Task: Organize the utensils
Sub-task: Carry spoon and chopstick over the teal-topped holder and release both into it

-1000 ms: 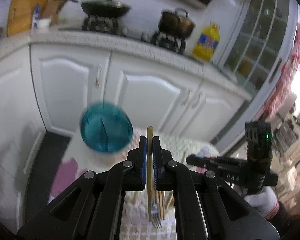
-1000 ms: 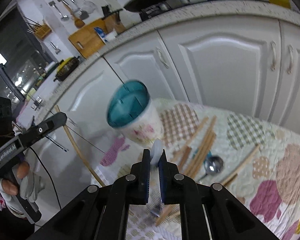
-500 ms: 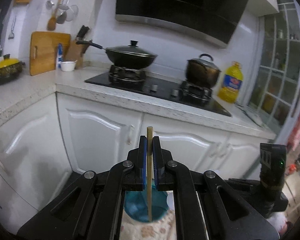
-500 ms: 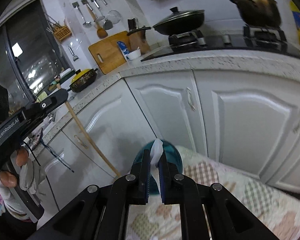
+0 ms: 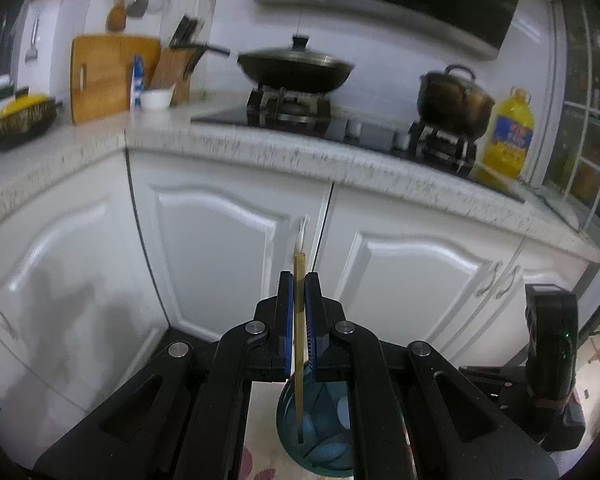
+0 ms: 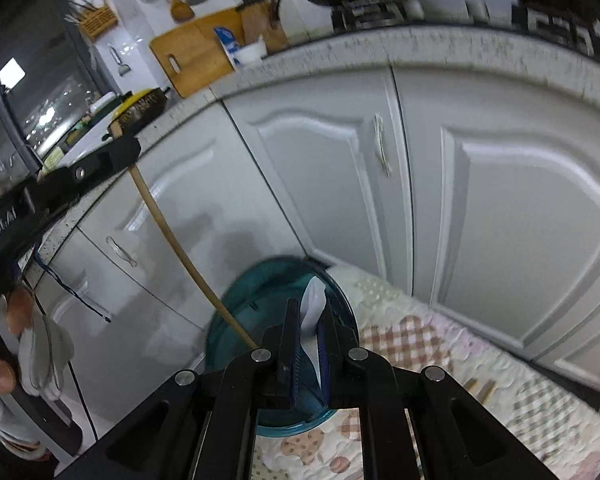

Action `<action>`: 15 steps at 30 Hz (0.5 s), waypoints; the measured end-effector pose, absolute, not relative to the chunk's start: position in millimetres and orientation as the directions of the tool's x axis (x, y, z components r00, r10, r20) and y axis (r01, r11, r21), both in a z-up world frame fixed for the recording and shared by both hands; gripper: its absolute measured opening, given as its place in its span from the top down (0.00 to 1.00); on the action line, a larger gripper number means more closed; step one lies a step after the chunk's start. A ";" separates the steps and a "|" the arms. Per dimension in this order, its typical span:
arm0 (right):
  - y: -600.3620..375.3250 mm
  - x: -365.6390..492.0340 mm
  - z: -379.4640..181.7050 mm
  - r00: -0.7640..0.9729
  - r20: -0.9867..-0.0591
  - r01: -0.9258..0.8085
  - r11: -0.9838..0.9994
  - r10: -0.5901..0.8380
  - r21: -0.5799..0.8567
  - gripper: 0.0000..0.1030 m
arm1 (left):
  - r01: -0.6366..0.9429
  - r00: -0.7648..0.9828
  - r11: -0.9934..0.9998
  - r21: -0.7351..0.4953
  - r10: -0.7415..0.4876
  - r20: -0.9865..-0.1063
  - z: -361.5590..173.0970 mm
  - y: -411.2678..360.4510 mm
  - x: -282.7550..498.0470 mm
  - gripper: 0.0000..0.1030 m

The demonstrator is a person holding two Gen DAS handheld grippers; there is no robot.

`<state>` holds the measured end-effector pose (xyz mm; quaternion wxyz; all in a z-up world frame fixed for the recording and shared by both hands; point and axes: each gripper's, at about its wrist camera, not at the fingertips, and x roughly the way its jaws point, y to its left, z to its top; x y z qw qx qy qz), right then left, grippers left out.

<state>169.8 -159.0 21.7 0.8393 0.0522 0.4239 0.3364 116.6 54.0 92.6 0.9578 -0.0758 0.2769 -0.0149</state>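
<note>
1. Below both grippers stands the teal holder (image 6: 284, 344), on a quilted cloth (image 6: 440, 360) that covers the bench, in front of white cabinets (image 5: 220, 248).
2. Left gripper (image 5: 299, 308): its jaws are pressed together on a chopstick (image 5: 299, 344). The long axis of the stick is almost vertical. A short end rises above the jaws, and the long part hangs down, with the lower tip inside the mouth of the holder or just over it; I cannot tell if it touches anything.
3. Right gripper (image 6: 309, 344): its jaws pinch a white spoon (image 6: 313, 304). One end of it stands up above the jaws, and the rest goes down between them toward the holder. Whether this upper end is the bowl or the handle is not clear.
4. In the right wrist view the chopstick (image 6: 188, 264) runs on a slant from the left gripper, high at the left, down to the left rim of the holder.
5. The holder has dividers inside, so I judge that the next move depends on which compartment lies directly under each utensil. The pictures do not show this surely.
6. Both utensils seem near to release. The left one looks nearer, because its tip is already at the opening.
7. Some more chopsticks (image 6: 480, 390) lie on the cloth at the right, apart from the holder.
</note>
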 end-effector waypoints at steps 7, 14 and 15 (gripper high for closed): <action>-162.1 172.5 5.9 0.381 -0.696 -0.502 0.768 0.609 0.397 0.93 | -0.023 0.809 0.991 -0.133 -0.059 -0.584 68.8 46.0 116.0 0.96; -171.0 156.0 14.2 0.401 -0.683 -0.501 0.770 0.611 0.394 0.74 | -0.033 0.794 0.988 -0.151 -0.066 -0.604 62.5 46.4 107.1 0.80; -171.6 153.6 16.3 0.409 -0.680 -0.500 0.773 0.608 0.390 0.68 | -0.034 0.793 0.987 -0.157 -0.069 -0.605 62.3 47.5 105.3 0.77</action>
